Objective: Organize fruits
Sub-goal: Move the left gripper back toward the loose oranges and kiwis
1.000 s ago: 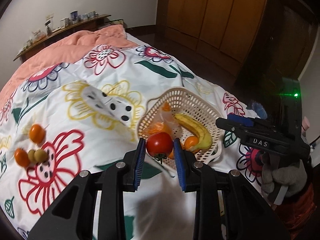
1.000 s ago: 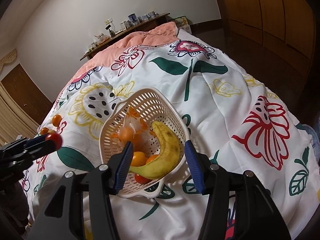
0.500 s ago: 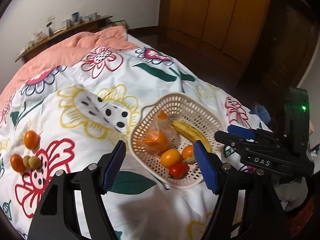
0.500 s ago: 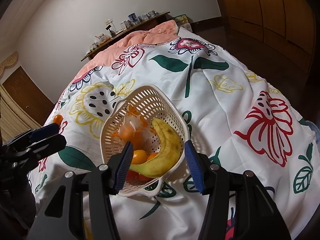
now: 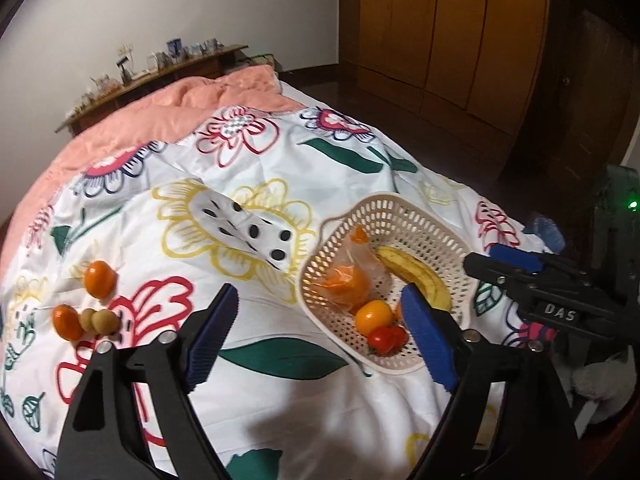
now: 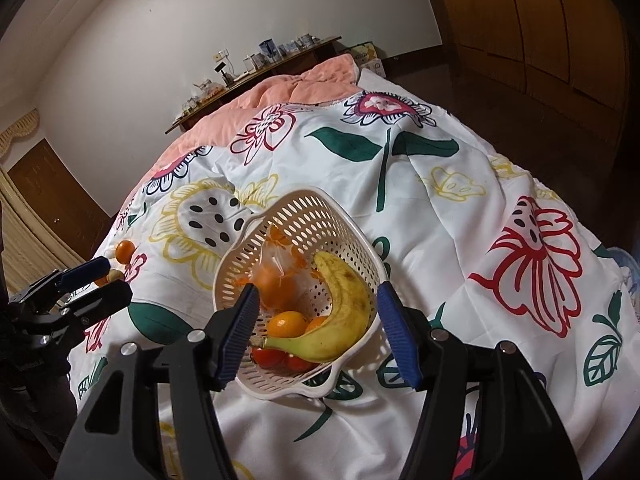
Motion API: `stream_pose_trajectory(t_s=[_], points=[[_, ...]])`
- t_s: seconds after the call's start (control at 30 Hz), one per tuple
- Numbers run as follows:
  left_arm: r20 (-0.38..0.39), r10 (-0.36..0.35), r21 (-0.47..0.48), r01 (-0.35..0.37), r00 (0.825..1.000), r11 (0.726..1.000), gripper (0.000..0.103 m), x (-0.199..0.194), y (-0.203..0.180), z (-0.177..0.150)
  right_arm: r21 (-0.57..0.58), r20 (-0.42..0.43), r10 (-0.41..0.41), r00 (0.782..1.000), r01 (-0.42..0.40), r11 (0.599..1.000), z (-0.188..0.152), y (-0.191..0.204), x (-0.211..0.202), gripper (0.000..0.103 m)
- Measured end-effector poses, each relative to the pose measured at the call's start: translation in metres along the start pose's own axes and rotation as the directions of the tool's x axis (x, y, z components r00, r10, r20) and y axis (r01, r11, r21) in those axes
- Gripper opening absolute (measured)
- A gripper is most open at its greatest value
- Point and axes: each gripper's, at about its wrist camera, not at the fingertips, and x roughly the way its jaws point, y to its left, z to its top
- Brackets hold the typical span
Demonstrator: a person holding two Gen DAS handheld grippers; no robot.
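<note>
- Left gripper (image 5: 320, 344): jaws opening wide, nothing between them; hangs over the bed beside the cream perforated plastic basket (image 5: 436, 224), likely just clear of a drop.
- Basket near the bed's foot edge holds a yellow banana (image 5: 416, 276), round orange fruit (image 5: 374, 316), red tomatoes (image 5: 386, 338) and bagged oranges (image 5: 348, 284).
- Right gripper (image 6: 316, 332): jaws opening, empty, poised above the basket.
- Loose orange and brown fruits (image 5: 86, 312) lie toward the bed's left edge, well apart, probably next.
- White floral duvet (image 5: 340, 168); wooden wardrobe (image 5: 460, 32) behind.
</note>
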Motion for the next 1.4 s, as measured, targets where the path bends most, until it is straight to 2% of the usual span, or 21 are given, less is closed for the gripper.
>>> stream_pose_trajectory(t_s=[0.13,0.27,0.9,0.97,1.03,1.2,1.27,1.4], points=[[0.031,0.072,0.019,-0.072,0.997,0.997,0.094,-0.005,0.002,-0.002,-0.001,0.006,0.005,1.000,-0.005,1.000,0.000,0.003,-0.002,0.061],[0.033,0.106,0.021,-0.106,0.994,0.994,0.094,-0.007,0.006,-0.004,-0.004,0.015,-0.001,1.000,0.001,1.000,-0.001,0.005,-0.002,0.062],[0.038,0.133,0.022,-0.134,0.990,0.991,0.095,-0.014,0.012,-0.011,-0.009,0.018,0.010,1.000,-0.009,1.000,-0.005,0.015,0.001,0.064],[0.040,0.133,0.016,-0.134,0.990,0.991,0.095,-0.016,0.014,-0.012,-0.014,0.021,0.012,1.000,-0.012,1.000,-0.006,0.018,0.001,0.066],[0.042,0.134,0.009,-0.135,0.990,0.991,0.095,-0.018,0.017,-0.013,-0.019,0.027,0.014,1.000,-0.014,1.000,-0.006,0.021,0.000,0.073],[0.047,0.135,-0.007,-0.135,0.990,0.991,0.095,-0.021,0.023,-0.015,-0.026,0.045,0.018,0.999,-0.017,1.000,-0.005,0.025,-0.003,0.075],[0.049,0.132,-0.011,-0.132,0.990,0.991,0.095,-0.024,0.027,-0.016,-0.018,0.068,0.021,0.997,-0.020,1.000,-0.006,0.026,-0.006,0.081],[0.063,0.137,-0.034,-0.135,0.988,0.990,0.095,-0.034,0.043,-0.018,-0.011,0.085,0.043,0.995,-0.042,0.999,-0.004,0.029,-0.009,0.081]])
